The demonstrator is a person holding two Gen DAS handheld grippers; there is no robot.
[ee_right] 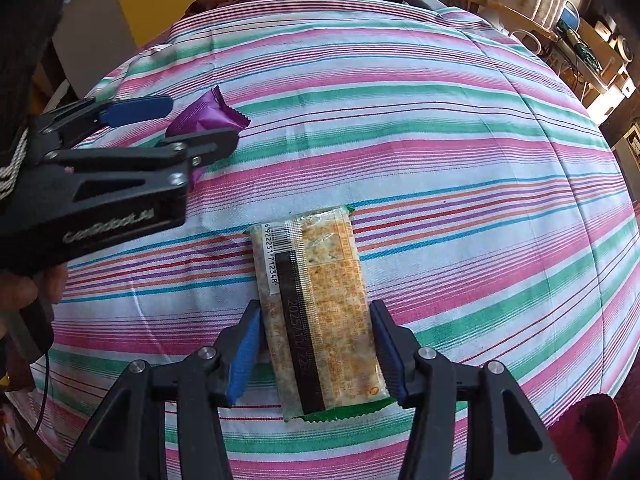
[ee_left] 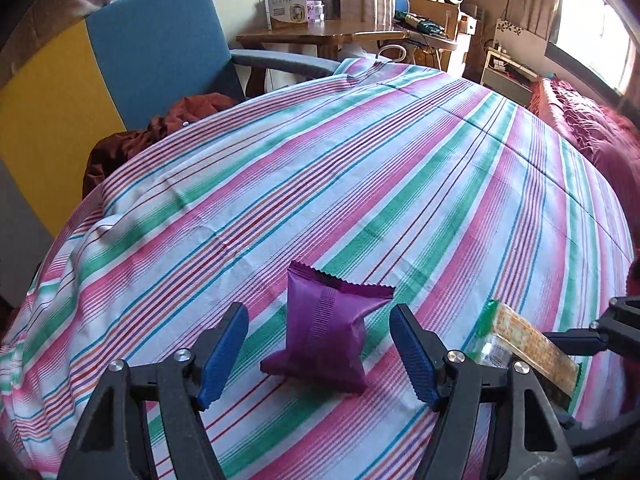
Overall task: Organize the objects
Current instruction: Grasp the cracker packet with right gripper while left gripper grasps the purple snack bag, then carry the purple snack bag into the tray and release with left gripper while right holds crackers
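Observation:
A purple foil snack packet (ee_left: 328,332) lies on the striped cloth (ee_left: 360,184). My left gripper (ee_left: 320,312) is open around it, with a gap between each blue pad and the packet. The right wrist view shows that same gripper (ee_right: 202,120) at the left, straddling the purple packet (ee_right: 208,114). A clear cracker packet (ee_right: 320,304) with a barcode and a black date strip lies flat on the cloth. My right gripper (ee_right: 316,308) is open, its pads close beside the packet's long edges. In the left wrist view the cracker packet (ee_left: 520,336) shows at the lower right.
A blue chair (ee_left: 160,48) with a dark red garment (ee_left: 152,136) stands behind the cloth on the left. A cluttered wooden table (ee_left: 320,34) is at the back and a red blanket (ee_left: 592,136) on the right. A person's hand (ee_right: 24,288) holds the left gripper.

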